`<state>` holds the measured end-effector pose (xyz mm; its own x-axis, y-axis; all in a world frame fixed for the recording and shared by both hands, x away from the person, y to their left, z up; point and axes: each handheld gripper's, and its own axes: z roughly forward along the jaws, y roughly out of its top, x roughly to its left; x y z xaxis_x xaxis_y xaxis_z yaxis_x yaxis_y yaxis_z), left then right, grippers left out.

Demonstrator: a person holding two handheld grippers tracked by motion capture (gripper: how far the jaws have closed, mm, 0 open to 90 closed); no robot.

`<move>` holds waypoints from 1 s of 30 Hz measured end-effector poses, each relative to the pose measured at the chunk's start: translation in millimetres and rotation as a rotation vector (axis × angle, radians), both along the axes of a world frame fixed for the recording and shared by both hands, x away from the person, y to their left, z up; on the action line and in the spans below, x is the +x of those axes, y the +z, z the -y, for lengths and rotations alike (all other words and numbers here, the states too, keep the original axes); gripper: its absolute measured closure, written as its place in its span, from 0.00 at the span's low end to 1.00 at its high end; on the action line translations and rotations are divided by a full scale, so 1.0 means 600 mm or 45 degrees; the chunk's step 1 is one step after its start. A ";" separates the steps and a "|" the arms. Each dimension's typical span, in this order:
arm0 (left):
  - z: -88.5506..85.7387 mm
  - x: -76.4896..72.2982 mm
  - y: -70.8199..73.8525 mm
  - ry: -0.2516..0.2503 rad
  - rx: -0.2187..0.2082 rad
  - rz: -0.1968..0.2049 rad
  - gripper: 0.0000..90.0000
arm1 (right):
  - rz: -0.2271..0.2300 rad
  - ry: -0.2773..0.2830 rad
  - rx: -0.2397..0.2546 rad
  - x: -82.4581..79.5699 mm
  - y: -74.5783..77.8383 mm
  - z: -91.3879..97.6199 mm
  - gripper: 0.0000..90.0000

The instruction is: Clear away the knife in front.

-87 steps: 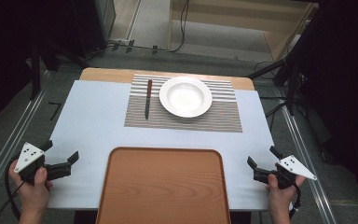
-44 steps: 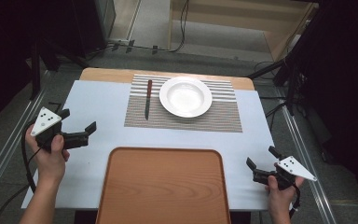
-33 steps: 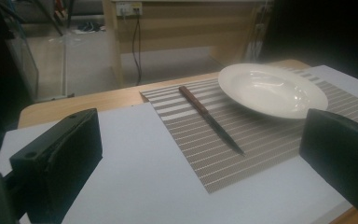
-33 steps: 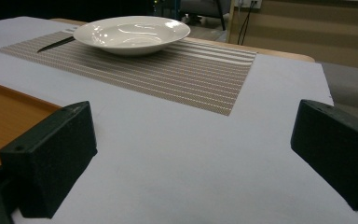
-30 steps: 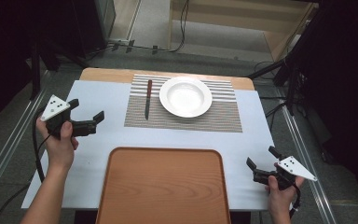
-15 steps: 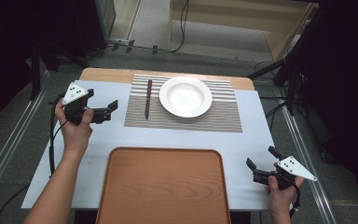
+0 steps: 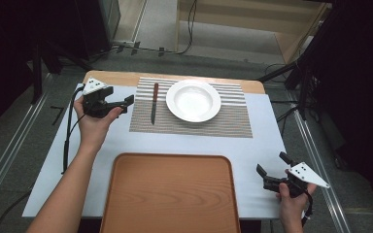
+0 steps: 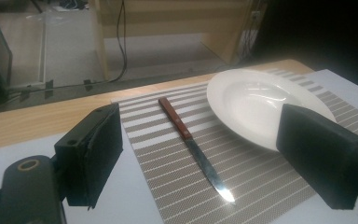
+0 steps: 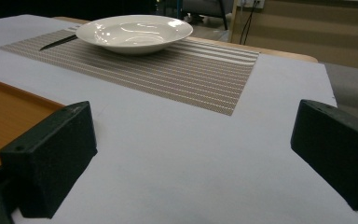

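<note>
Dark surroundings and a grey floor with rails frame a pale table [image 7: 267,141]. High view: a striped placemat [image 7: 209,124] lies at the far middle, a white deep plate [image 7: 193,100] on it, and a wood-handled knife [image 7: 153,103] just left of the plate, handle far, blade near. A brown tray [image 7: 170,194] sits bare at the near edge. I hold my left gripper [image 7: 126,101] just beside the mat's left edge, jaws pointing right toward the knife. My right gripper [image 7: 268,175] rests at the near right corner, well apart from everything.

Left gripper view: the knife [image 8: 191,144] lies ahead between my two black jaws but beyond them, untouched; the plate [image 8: 261,105] sits just to its right. My jaws have just been closing a little, yet they stand apart with nothing between them.

Right gripper view: jaws spread wide over bare table, nothing held; the plate [image 9: 135,32] and the knife's blade [image 9: 58,43] lie far off, the tray's rim [image 9: 14,105] at near left.

Judgement: the step in hand is the approach to the knife; no grasp is made. The next move calls for bringing the left jaws over the handle, lowering them to the mat, and closing across its narrow width without nudging the plate.
</note>
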<state>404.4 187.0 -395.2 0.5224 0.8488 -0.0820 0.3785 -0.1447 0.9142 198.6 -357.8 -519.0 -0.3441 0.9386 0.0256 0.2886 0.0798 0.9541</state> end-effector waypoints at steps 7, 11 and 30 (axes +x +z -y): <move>0.023 0.036 -0.007 0.020 0.020 -0.052 0.19 | 0.001 0.003 -0.005 0.000 0.000 0.000 0.00; 0.033 0.057 -0.014 0.045 0.021 -0.085 0.22 | 0.002 0.007 -0.008 0.001 0.000 -0.001 0.00; 0.083 0.118 -0.028 0.073 0.065 -0.261 0.37 | 0.000 0.003 -0.001 0.002 -0.001 0.000 0.00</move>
